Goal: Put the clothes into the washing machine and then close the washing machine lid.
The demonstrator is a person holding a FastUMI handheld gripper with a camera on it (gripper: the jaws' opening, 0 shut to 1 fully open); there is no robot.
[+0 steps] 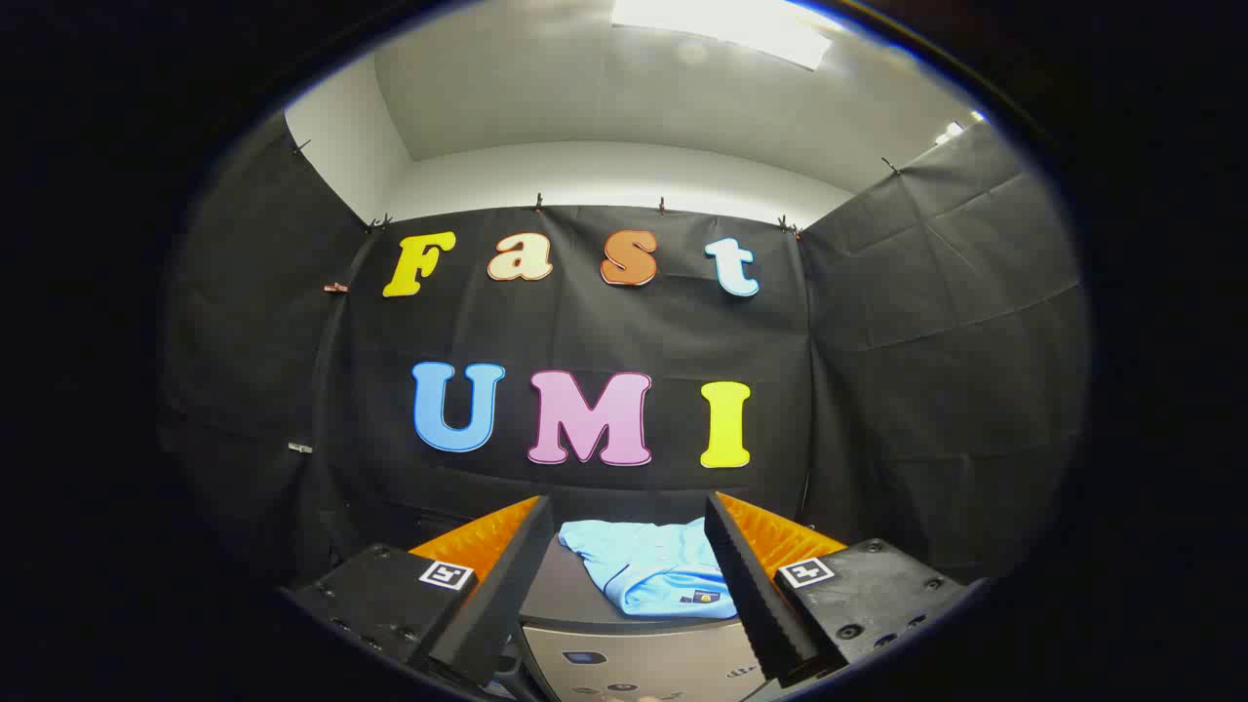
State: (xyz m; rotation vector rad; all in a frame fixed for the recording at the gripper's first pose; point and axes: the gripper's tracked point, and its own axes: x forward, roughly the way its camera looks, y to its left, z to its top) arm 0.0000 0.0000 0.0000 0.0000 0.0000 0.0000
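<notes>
Booth: black cloth wall (585,331) hangs straight ahead of me and folds round on both sides, pinned along its upper edge with small clips; a white wall and ceiling rise above it.

Lighting: a bright ceiling panel (721,24) glows overhead, well above the cloth.

Washing machine: I see the washing machine (634,663) low in my view, between and just below the fingers. Its dark lid (565,595) lies flat and closed, and a pale front panel with a few small buttons sits beneath it.

Clothes: one light blue garment (648,570), loosely folded, lies on top of the lid, not inside the drum. It sits between the two fingers and just ahead of them, nearer the right one, whose inner edge covers part of it. A small dark tag shows on its near fold; I cannot make out any detail on it.

Gripper: my gripper (629,517) is spread wide, with the fingers (507,575) well apart and nothing clamped between them. Neither finger seems to press on the garment, though the right side is partly hidden, so I hedge on contact there.

Markers: a small square black-and-white marker (447,574) sits on each finger block.
</notes>
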